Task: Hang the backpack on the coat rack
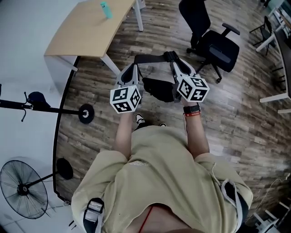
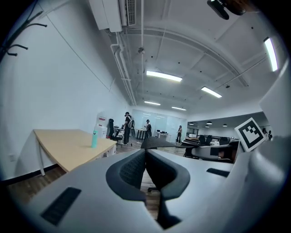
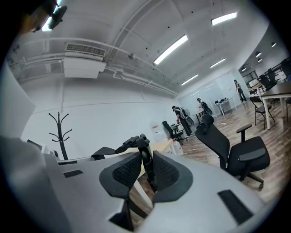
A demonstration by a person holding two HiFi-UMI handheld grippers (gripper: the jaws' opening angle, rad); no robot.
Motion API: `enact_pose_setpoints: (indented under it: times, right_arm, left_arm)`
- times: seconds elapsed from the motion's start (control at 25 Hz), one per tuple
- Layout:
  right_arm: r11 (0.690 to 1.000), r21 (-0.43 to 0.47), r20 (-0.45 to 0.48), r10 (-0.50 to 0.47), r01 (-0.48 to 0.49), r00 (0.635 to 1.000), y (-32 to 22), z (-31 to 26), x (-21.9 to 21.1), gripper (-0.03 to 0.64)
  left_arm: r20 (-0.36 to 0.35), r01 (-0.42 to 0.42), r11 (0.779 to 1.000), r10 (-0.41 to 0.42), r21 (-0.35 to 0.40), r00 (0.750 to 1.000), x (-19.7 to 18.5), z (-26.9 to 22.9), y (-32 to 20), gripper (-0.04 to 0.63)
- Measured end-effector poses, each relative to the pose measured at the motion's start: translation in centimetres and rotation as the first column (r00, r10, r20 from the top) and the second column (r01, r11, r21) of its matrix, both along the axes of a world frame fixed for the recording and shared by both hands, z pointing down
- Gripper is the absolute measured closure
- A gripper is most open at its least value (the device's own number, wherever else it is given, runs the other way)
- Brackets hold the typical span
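The black backpack [image 1: 159, 89] hangs in the air in front of me, between the two grippers. Its black strap [image 1: 152, 58] runs across from one gripper to the other. My left gripper [image 1: 135, 62] is shut on the strap's left end, and the webbing [image 2: 157, 142] leaves its closed jaws towards the right. My right gripper [image 1: 172, 58] is shut on the strap [image 3: 142, 148] near a buckle. The black coat rack [image 3: 60, 134] stands against the white wall, off to my left [image 1: 45, 108]. Both grippers point roughly level.
A light wooden table [image 1: 86, 27] with a teal bottle [image 1: 106, 9] stands ahead on the left. A black office chair [image 1: 218, 45] is ahead on the right. A floor fan [image 1: 22, 186] stands at the lower left. Several people stand far down the room [image 2: 128, 125].
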State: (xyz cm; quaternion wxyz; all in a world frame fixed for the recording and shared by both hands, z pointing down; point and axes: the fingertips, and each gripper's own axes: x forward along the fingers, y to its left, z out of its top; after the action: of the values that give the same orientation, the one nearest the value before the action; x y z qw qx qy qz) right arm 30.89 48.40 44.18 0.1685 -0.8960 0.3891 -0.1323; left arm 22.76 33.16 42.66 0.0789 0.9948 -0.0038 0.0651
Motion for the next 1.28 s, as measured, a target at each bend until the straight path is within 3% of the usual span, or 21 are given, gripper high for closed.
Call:
enact_pose_setpoints:
  times: [0.72, 1.28]
  right_arm:
    - [0.981, -0.016, 0.094, -0.193, 0.196, 0.977, -16.9, 1.4, 2.0, 0.523]
    - [0.913, -0.063, 0.104, -0.395, 0.403, 0.913, -33.4, 1.3, -0.6, 0.524]
  left_arm:
    - [0.054, 0.153, 0.986, -0.149, -0.07, 0.987, 0.0, 2.4, -15.2, 0.571]
    - [0.051, 0.351, 0.926, -0.347, -0.136, 0.936, -4.0, 3.0, -30.3, 0.571]
